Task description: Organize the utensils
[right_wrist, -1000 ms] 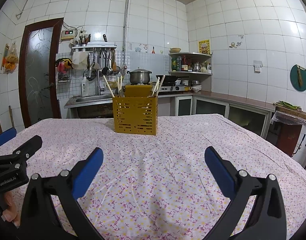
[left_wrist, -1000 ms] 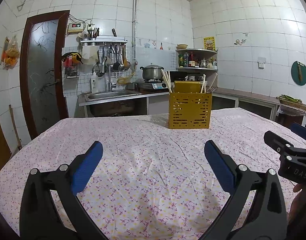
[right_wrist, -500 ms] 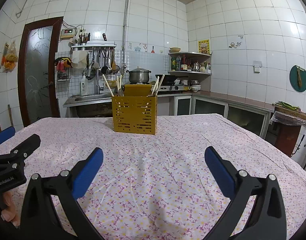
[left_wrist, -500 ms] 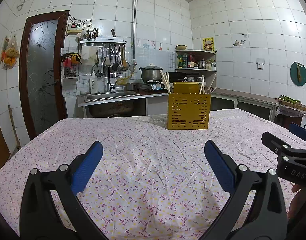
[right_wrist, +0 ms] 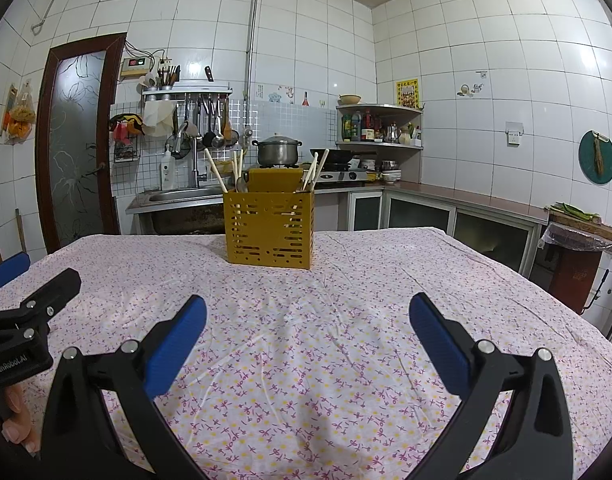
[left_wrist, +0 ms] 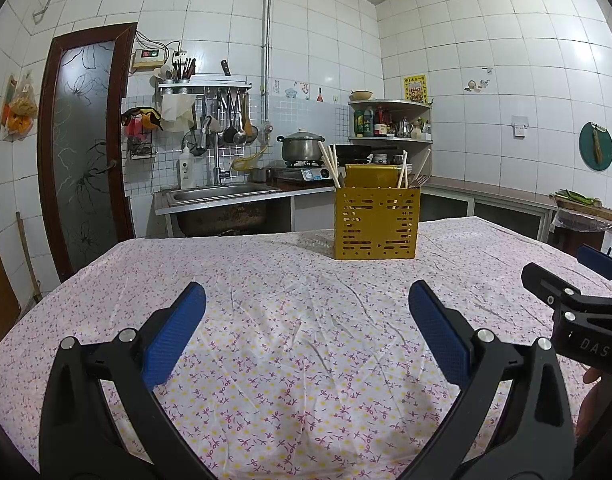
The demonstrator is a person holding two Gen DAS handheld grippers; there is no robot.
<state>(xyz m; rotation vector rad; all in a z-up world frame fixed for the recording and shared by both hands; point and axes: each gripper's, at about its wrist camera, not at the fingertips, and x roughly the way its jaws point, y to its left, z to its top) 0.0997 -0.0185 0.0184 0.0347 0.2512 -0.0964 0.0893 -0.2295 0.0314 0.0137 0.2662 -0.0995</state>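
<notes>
The counter (left_wrist: pixel 265 280) under its flowered cloth is bare except for the yellow utensil holder (left_wrist: pixel 376 222) at twelve o'clock, chopsticks (left_wrist: pixel 330 162) leaning inside. Both the left tongs (left_wrist: pixel 306 320) and right tongs (right_wrist: pixel 308 320) gape released, holding nothing. Likely risk: a careless reach tips the light holder, or snags the loose cloth.

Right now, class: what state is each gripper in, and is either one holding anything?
Left gripper: open, holding nothing, above the tablecloth.
Right gripper: open, holding nothing, facing the yellow utensil holder.
</notes>
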